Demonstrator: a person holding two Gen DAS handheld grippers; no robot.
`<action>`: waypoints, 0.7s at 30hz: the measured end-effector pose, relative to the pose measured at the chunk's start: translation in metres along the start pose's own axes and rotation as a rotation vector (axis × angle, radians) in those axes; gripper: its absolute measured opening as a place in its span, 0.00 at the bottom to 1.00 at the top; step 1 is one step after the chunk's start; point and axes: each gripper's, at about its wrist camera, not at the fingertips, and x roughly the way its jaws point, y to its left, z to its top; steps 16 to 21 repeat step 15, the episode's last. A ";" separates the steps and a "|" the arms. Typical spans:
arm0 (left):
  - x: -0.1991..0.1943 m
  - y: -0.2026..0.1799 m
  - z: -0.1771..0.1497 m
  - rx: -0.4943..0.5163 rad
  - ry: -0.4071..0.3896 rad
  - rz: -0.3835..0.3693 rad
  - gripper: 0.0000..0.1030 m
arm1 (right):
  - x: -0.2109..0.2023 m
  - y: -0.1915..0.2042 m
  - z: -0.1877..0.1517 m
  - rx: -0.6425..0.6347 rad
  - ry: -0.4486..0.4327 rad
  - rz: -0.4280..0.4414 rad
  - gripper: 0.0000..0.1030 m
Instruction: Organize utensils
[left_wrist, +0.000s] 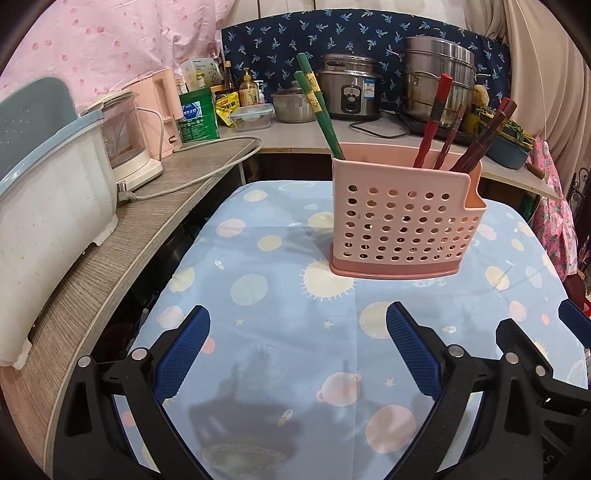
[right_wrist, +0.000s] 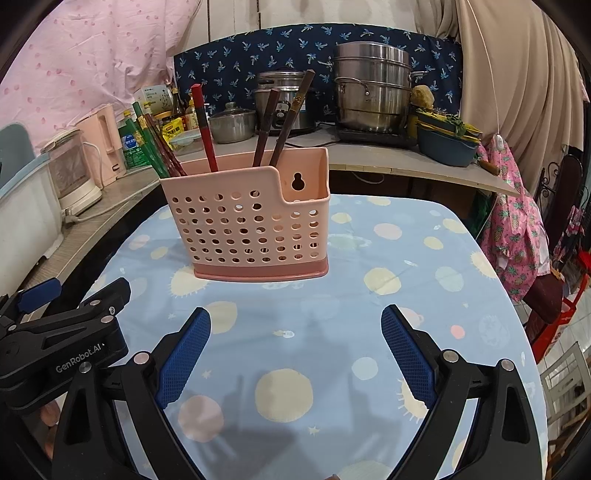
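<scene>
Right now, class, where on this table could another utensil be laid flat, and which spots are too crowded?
Free: the blue planet-print tablecloth between the pink perforated plastic utensil holder and the two open grippers, left gripper and right gripper, and the strip right of the holder. Crowded: the back counter with steel pots, and the holder, which is full of chopsticks.

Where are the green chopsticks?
The two green chopsticks stand in the left end of the pink perforated plastic holder on the planet-print tablecloth.
</scene>
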 end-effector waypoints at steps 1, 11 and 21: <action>0.000 0.000 0.000 0.001 -0.001 0.001 0.89 | 0.000 0.000 0.000 0.001 0.000 0.001 0.87; -0.002 -0.002 0.001 0.002 -0.020 0.013 0.89 | 0.000 0.000 0.000 0.000 0.001 0.000 0.87; -0.002 0.001 0.002 -0.009 -0.014 -0.012 0.89 | 0.000 0.000 0.001 0.000 -0.004 0.002 0.87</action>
